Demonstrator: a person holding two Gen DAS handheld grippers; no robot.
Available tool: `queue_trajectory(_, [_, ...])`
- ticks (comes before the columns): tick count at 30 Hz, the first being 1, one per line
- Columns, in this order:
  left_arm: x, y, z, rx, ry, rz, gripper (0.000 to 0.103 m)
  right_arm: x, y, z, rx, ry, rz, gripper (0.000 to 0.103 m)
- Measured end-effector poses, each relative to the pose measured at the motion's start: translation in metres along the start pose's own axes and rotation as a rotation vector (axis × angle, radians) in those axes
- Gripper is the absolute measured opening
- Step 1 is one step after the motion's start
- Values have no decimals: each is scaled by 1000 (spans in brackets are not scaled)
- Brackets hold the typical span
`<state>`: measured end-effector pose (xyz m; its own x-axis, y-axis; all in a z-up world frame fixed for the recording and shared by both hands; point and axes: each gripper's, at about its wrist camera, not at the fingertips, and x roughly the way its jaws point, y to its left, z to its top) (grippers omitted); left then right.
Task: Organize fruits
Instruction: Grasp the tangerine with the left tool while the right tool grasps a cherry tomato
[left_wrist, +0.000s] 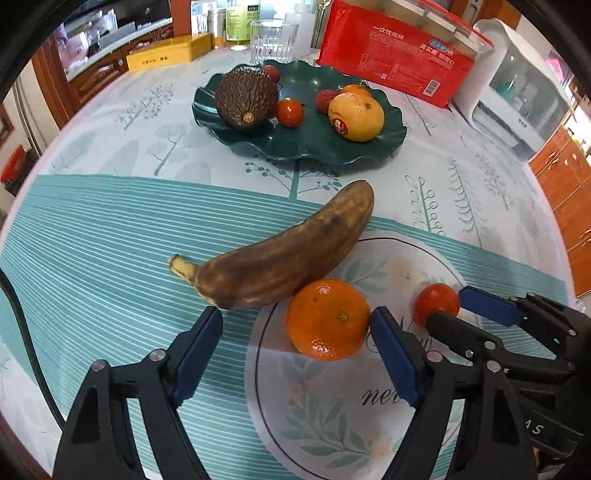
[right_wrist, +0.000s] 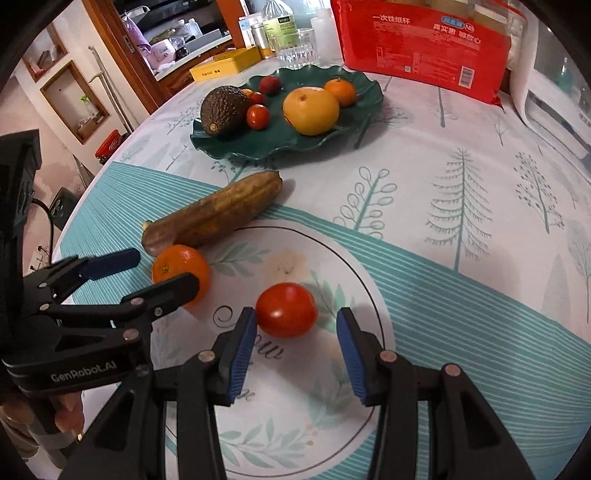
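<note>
- Back of tabletop (right_wrist: 461, 192): red packet (left_wrist: 397, 55) w/ printed text, clear glass (left_wrist: 273, 40), yellow tin (left_wrist: 168, 55), bottles, white appliance (left_wrist: 517, 92) at right edge.
- Nothing blocks the near fruit; banana (left_wrist: 280, 258) lies just behind the mandarin (left_wrist: 328, 319), touching or nearly so.
- Banana: overripe, mostly brown, stem end pointing left in left wrist view, lying flat on striped cloth w/ its far end by the printed circle.
- Mandarin: bright orange, glossy, stem scar facing the camera, sits at the circle's left edge.
- Tomato (right_wrist: 286, 309): red, smooth, round, on the tabletop inside the printed circle, right of the mandarin, apart from it.
- Left hand-held gripper (left_wrist: 295, 328): jaws spread wide, either side of the mandarin; right pad is at the fruit's side, left pad clear of it — contact prob. none, hard to tell.
- Right hand-held gripper (right_wrist: 295, 336): jaws spread, tomato just ahead between the tips, pads not pressing on it.
- Dark green wavy-rimmed plate (left_wrist: 369, 147) farther back holds an avocado (left_wrist: 245, 99), large yellow-orange citrus (left_wrist: 356, 116) w/ sticker, a mandarin behind it, several small red fruits.
</note>
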<state>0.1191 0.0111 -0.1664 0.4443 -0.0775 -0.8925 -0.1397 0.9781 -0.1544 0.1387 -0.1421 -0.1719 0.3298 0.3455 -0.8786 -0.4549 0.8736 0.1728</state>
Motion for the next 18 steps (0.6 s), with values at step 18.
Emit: queue_trajectory(18, [0,-4,2,27,21,-109,53,8,12,2,-80,11,-3,36])
